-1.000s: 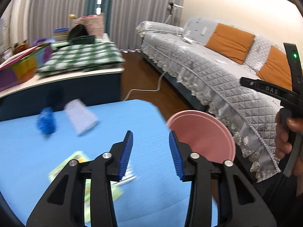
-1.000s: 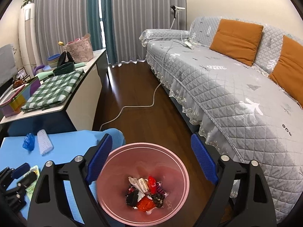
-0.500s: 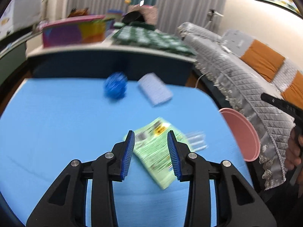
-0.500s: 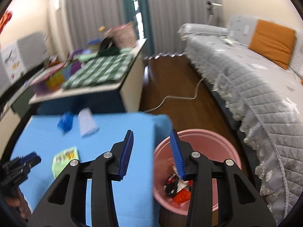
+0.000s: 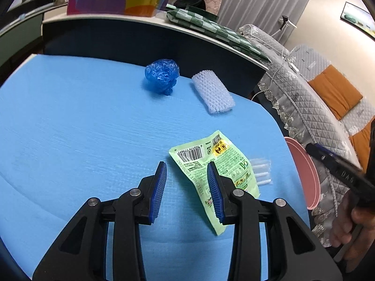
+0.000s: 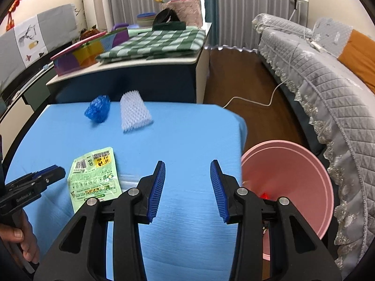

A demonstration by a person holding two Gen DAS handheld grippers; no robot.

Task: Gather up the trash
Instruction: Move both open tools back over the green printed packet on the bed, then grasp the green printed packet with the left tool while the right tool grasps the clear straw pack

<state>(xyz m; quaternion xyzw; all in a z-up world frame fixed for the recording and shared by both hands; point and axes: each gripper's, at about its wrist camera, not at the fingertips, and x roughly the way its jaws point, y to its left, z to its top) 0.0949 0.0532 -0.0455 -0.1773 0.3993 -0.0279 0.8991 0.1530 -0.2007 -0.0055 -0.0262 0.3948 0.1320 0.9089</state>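
Observation:
A green snack wrapper (image 5: 211,161) lies flat on the blue table (image 5: 70,128). My left gripper (image 5: 186,168) hovers over the wrapper's left edge, open, with nothing pinched. Beside the wrapper lies a small clear plastic sachet (image 5: 260,171). Farther back sit a crumpled blue plastic bag (image 5: 161,75) and a white foam net sleeve (image 5: 212,91). My right gripper (image 6: 187,166) is open and empty above the table's right part, just left of the pink bin (image 6: 288,175), which holds trash. The right wrist view also shows the wrapper (image 6: 93,175), the bag (image 6: 98,111), the sleeve (image 6: 134,111) and the left gripper (image 6: 46,175).
The pink bin (image 5: 304,171) stands on the floor off the table's right edge. A grey quilted sofa (image 6: 328,82) with orange cushions runs along the right. Behind the table stands a dark counter (image 6: 145,70) with a green checked cloth and a colourful box. A white cable (image 6: 248,103) crosses the wooden floor.
Both grippers swung left from the pink bin and came down over the blue table. The right jaws, wide around the bin's rim before, have narrowed. The left gripper now hovers over the green wrapper.

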